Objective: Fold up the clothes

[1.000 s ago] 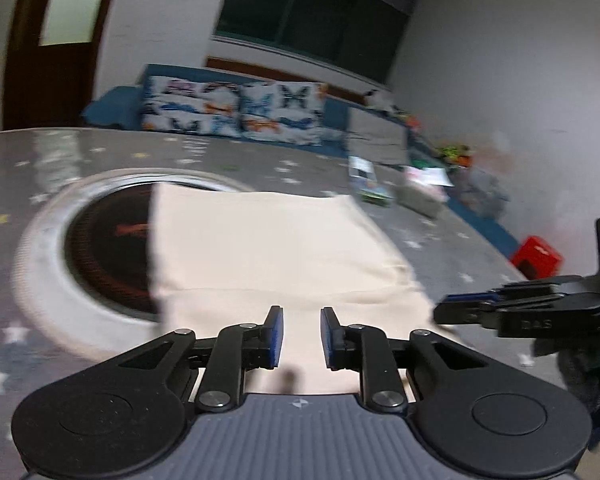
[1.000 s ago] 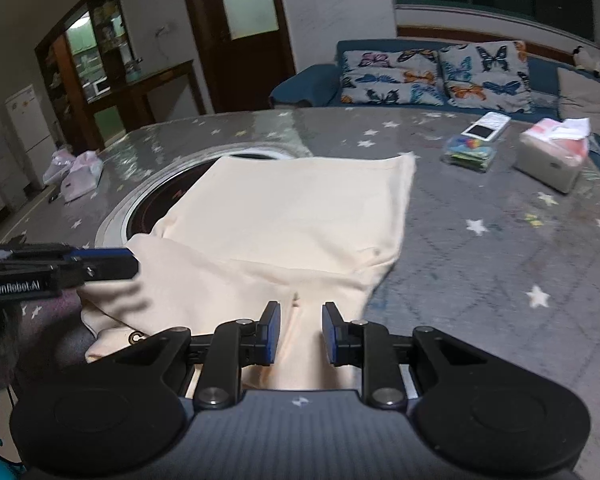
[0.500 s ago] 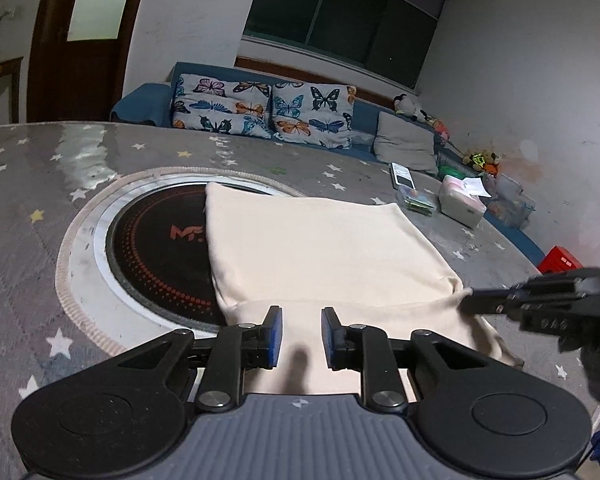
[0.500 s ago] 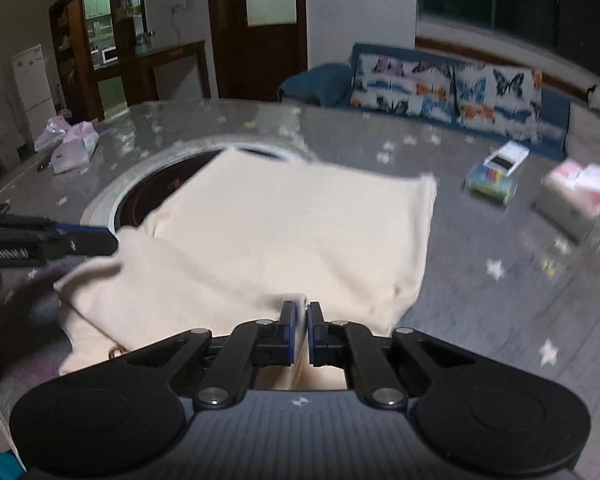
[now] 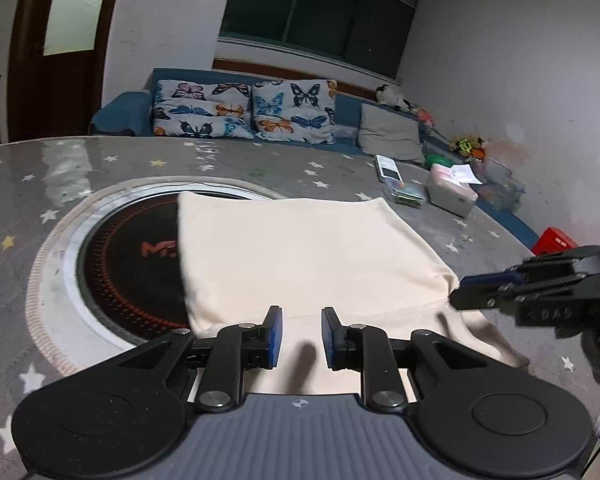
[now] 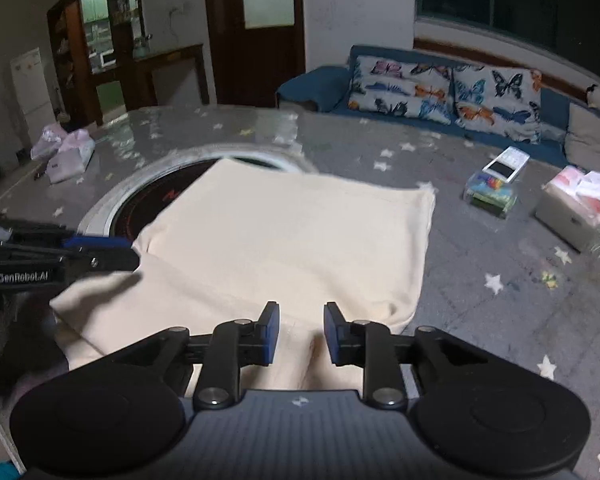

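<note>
Two grippers: both over the near edge of the cream garment (image 5: 300,248), neither holding cloth.
Left gripper (image 5: 300,336): jaws apart, same gap as half a second and a second back; I see it from the right wrist too, at the garment's left corner.
Right gripper (image 6: 300,332): jaws apart now; half a second ago I had them pinched together at the near hem, so that grip has just been let go.
Garment: flat on the star-print table (image 6: 500,312), far part over the round hob ring (image 5: 112,264), near part lying as a doubled layer.
Meaning: my guess, one fold just laid down; further folds may remain, can't settle it.
Clutter: tissue box (image 6: 572,216), well apart.
</note>
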A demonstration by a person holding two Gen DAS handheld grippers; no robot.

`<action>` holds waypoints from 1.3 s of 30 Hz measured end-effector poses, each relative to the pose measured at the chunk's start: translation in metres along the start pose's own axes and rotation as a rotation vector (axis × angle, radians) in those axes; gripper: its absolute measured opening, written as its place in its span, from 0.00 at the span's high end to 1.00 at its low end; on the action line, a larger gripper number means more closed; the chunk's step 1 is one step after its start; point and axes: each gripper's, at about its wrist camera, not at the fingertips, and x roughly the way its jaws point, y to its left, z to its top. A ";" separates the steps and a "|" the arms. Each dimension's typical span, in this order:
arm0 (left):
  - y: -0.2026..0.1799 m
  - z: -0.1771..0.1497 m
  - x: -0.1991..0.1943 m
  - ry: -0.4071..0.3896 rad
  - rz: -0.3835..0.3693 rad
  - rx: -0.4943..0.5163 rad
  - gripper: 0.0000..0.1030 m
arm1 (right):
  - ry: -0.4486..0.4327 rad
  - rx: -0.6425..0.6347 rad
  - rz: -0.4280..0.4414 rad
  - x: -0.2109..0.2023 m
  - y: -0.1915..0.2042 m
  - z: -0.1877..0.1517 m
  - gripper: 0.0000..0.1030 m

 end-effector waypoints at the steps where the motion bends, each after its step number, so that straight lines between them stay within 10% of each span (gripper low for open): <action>1: -0.002 0.000 0.002 0.004 -0.007 0.004 0.77 | 0.003 0.003 0.002 0.001 -0.001 -0.001 0.77; 11: -0.008 -0.001 0.007 0.000 -0.002 0.022 0.76 | -0.029 -0.014 -0.005 -0.002 0.002 -0.003 0.98; 39: -0.045 -0.014 0.009 0.032 -0.058 0.181 0.65 | 0.068 -0.147 0.064 -0.013 0.027 -0.033 0.76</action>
